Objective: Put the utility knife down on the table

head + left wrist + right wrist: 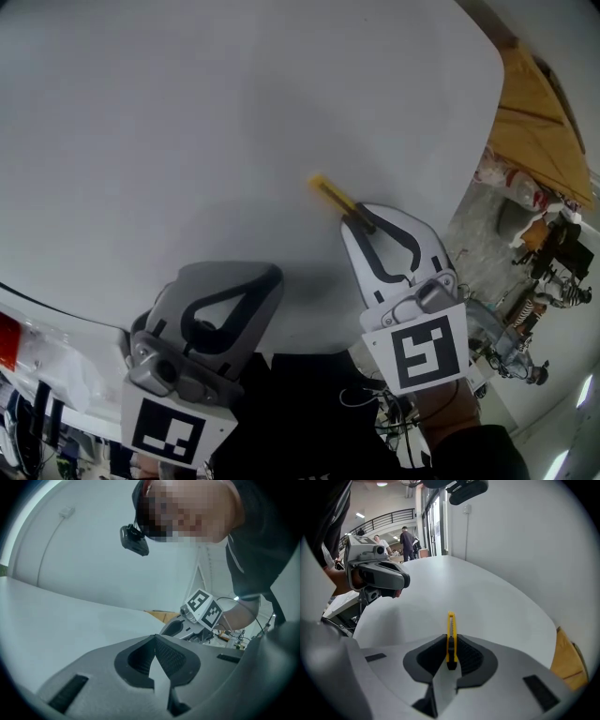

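Yellow utility knife (333, 194) clamped between right gripper (361, 217) jaws, held low over white table (187, 112), possibly touching, left gripper (255, 284) jaws closed on nothing.

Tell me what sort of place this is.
Probably a large open lab or workshop hall: a wide white table, an upstairs balcony railing with people standing in the distance, and cluttered gear beside the table.

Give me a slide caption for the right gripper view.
Right gripper clamps a yellow utility knife over the white table, left gripper idle nearby.
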`<state>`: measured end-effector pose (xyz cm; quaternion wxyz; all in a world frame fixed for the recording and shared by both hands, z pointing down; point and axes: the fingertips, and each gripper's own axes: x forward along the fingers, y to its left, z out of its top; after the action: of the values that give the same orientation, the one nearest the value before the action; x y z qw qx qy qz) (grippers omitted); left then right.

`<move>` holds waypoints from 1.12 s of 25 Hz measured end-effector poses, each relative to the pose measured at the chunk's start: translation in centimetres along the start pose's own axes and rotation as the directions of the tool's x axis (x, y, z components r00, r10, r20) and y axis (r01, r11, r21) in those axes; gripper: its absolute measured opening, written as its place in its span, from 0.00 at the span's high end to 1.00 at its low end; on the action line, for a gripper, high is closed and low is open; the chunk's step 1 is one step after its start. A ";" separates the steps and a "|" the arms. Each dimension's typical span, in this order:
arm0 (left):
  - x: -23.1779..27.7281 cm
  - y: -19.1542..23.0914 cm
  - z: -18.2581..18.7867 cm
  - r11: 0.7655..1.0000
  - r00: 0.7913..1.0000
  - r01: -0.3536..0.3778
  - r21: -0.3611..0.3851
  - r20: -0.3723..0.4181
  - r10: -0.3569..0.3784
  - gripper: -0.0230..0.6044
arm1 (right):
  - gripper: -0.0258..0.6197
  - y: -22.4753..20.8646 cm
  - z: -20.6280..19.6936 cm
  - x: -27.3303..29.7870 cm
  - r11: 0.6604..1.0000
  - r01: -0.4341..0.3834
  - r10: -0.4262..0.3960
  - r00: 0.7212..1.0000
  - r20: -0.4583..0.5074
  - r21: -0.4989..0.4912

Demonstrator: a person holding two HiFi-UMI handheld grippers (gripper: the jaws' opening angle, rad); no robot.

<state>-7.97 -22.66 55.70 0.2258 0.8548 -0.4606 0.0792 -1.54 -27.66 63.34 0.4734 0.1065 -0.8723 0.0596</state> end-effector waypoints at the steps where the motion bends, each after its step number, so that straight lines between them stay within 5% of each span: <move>1: 0.1 0.0 -0.1 1.000 1.000 -0.001 0.012 -0.009 0.001 0.95 | 0.87 0.0 -0.1 0.0 1.000 0.002 -0.002 1.000 -0.010 -0.006; 13: -0.4 -0.5 -0.3 0.999 1.000 -0.002 0.051 -0.021 0.003 0.95 | 0.87 -0.2 -0.2 0.2 0.998 0.052 -0.052 0.999 -0.015 0.043; 19: -1.2 -1.1 0.6 0.996 0.997 0.039 0.075 0.057 -0.044 0.95 | 0.90 -0.8 1.8 -1.6 0.994 0.089 -0.098 0.984 0.147 0.065; 22: -2.1 -1.3 0.4 0.994 0.988 0.087 0.069 0.121 -0.095 0.95 | 0.95 -0.1 4.9 -5.3 0.987 0.124 -0.153 0.911 0.383 0.101; 25: -4.3 -5.8 -1.5 0.987 0.988 0.156 0.029 -0.024 -0.155 0.95 | 0.95 5.3 8.0 -12.9 0.985 0.098 -0.160 0.810 0.564 0.139; 28: -6.8 -9.3 -0.4 0.960 0.961 0.275 0.052 -0.025 -0.274 0.95 | 0.95 10.3 10.4 -18.2 0.988 0.084 -0.149 0.758 0.634 0.132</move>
<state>-4.10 -12.94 50.80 0.2150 0.9155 -0.3333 0.0672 -2.87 -17.40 42.39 0.1436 0.1970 -0.9693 0.0318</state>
